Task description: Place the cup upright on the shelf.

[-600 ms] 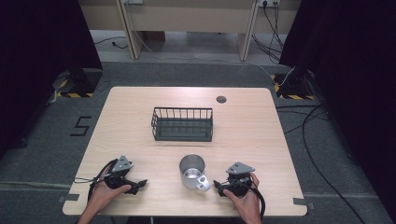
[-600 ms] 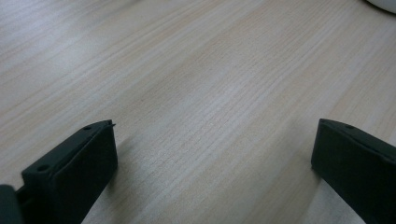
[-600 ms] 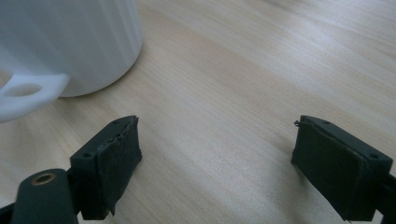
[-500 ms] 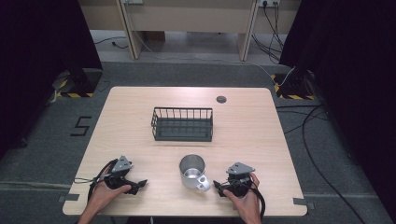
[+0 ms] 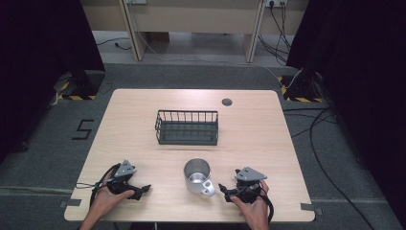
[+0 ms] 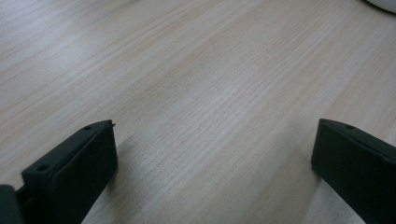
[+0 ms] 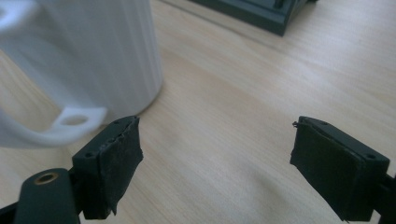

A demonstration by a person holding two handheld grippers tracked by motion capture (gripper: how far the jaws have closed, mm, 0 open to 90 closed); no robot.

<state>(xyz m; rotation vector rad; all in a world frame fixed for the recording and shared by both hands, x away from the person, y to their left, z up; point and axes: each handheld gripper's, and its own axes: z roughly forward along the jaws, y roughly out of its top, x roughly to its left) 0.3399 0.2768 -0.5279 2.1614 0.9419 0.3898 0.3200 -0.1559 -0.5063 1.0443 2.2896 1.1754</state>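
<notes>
A metal mug (image 5: 197, 175) stands upright near the front middle of the wooden table (image 5: 253, 139), its handle (image 5: 209, 189) turned toward the front right. My right gripper (image 5: 224, 189) rests on the table just right of that handle, open, with nothing between its jaws. In the right gripper view the mug (image 7: 107, 46) and its handle (image 7: 46, 133) sit just beyond the left jaw, outside the open right gripper (image 7: 217, 140). My left gripper (image 5: 138, 190) lies at the front left, open, well apart from the mug. In the left gripper view the left gripper (image 6: 215, 140) has bare wood between its jaws.
A dark wire basket (image 5: 186, 127) stands at the table's middle, behind the mug; its corner (image 7: 261, 11) shows at the top of the right gripper view. A round cable grommet (image 5: 227, 101) sits at the back right. Cables trail on the floor to the right.
</notes>
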